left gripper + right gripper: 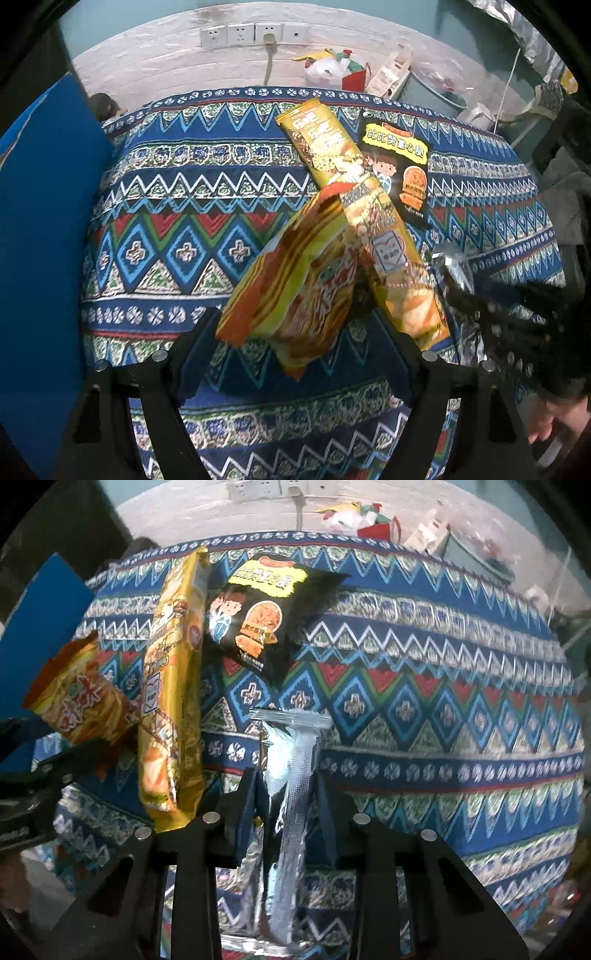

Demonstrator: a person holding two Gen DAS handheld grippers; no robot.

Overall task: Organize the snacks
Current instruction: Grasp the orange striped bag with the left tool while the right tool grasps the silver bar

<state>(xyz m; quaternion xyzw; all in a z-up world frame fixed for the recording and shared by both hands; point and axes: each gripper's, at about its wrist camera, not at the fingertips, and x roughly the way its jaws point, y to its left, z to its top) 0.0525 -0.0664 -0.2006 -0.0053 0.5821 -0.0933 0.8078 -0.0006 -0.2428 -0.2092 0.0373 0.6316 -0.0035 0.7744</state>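
An orange-yellow noodle snack bag (295, 280) lies tilted between my left gripper's (299, 332) wide-open fingers; it also shows in the right wrist view (81, 701). Whether a finger touches it I cannot tell. A long yellow snack pack (354, 195) lies diagonally beside it, also seen in the right wrist view (173, 686). A black snack bag (402, 162) lies next to that, at upper centre in the right wrist view (258, 616). My right gripper (288, 782) is shut on a silver foil packet (291, 775), held edge-on above the cloth. The right gripper (517, 317) appears blurred at the right of the left wrist view.
A patterned blue tablecloth (184, 206) covers the table. A blue box (40, 236) stands at its left edge. Behind the table are a white brick wall with sockets (255, 35), a red bag with clutter (343, 70) and a carton (391, 74).
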